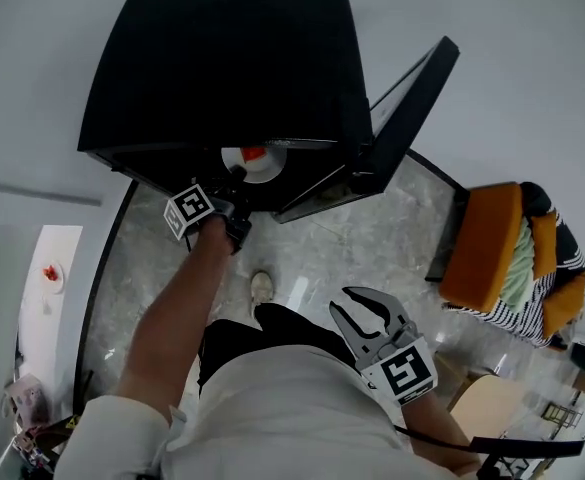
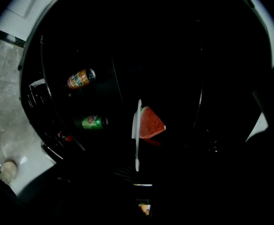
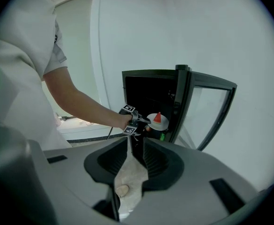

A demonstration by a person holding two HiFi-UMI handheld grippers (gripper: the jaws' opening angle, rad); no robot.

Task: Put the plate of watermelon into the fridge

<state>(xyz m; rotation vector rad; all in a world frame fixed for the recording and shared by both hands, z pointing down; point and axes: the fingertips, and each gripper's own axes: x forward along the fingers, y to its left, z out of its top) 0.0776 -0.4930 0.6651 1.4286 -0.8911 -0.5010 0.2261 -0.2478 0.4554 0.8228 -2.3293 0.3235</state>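
Left gripper view is nearly all darkness, so I read the grip from several angles. My left gripper is clenched on the near rim of the plate, which shows edge-on as a thin white line running into the jaws. The watermelon is a single red wedge lying loose on the plate's upper face. In the right gripper view the plate hangs level at the mouth of the fridge, with the wedge upright on it. I judge it is not yet set down on anything.

To do this step well, I want the wrist flat. The plate looks like smooth glazed ware and the cut fruit is wet, so any tilt could slide the wedge off. Holding only the rim makes the plate a long lever, so slow, steady travel matters. I should lower it until a shelf carries it, and only then let the jaws part.

Beyond the plate stand an orange can and a green can, both glossy metal cylinders off to one side. I should give them room. I cannot make out the shelf surface itself in the dark.

Outward, the fridge is a matte black box with its glass-panelled door swung open on the right. My right gripper hangs near my body, its grey jaws a little apart with nothing between them, free for the door afterwards. The floor is polished grey stone.
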